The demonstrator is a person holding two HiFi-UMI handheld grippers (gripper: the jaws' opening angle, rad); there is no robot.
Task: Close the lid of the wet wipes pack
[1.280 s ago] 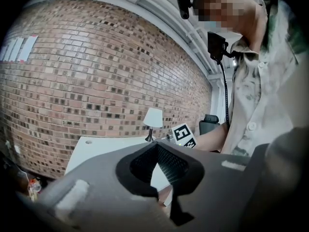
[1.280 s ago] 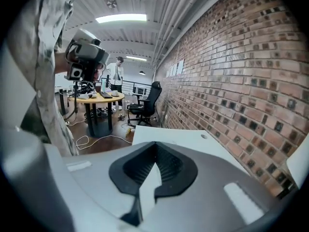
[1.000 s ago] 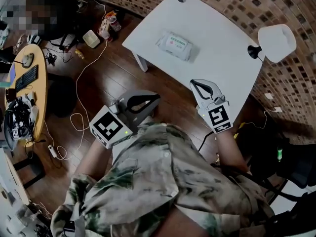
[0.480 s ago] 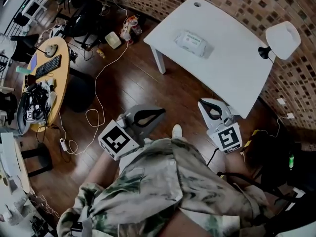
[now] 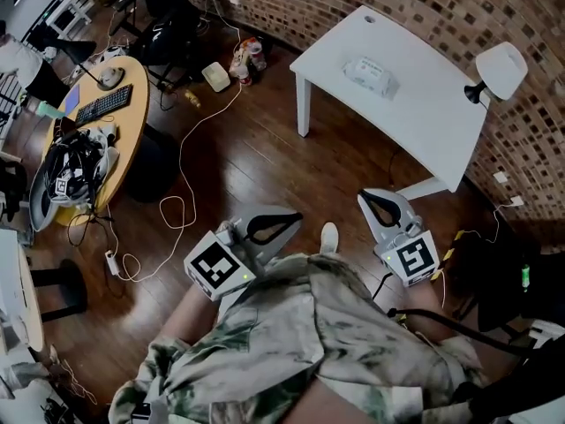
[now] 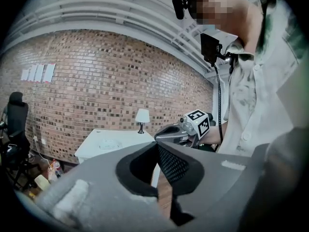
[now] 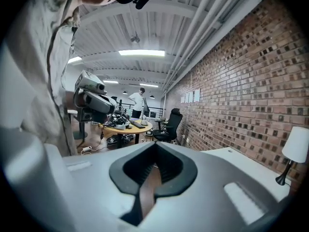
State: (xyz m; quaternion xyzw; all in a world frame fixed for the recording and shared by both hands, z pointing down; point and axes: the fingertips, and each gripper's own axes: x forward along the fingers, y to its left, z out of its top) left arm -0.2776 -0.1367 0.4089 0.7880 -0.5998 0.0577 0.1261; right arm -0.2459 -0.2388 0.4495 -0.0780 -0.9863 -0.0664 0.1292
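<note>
The wet wipes pack [image 5: 368, 73] lies flat on the white table [image 5: 415, 122] at the upper right of the head view, too small to tell how its lid stands. It shows as a pale oval [image 6: 108, 144] in the left gripper view. Both grippers are held close to the person's body over the wooden floor, well short of the table. My left gripper [image 5: 297, 217] is shut with nothing in it, its jaws meeting at the tips [image 6: 157, 144]. My right gripper [image 5: 364, 196] is likewise shut and empty [image 7: 155, 144].
A white lamp [image 5: 499, 67] stands at the table's right end by the brick wall. Cables [image 5: 181, 148] trail over the wooden floor. A round desk [image 5: 97, 140] with a keyboard and clutter is at the left, office chairs behind it. The person's shoe [image 5: 328, 236] is between the grippers.
The table and wipes pack have drawn farther away and smaller in the head view as the person moved back. Both grippers stayed shut and near the body.
</note>
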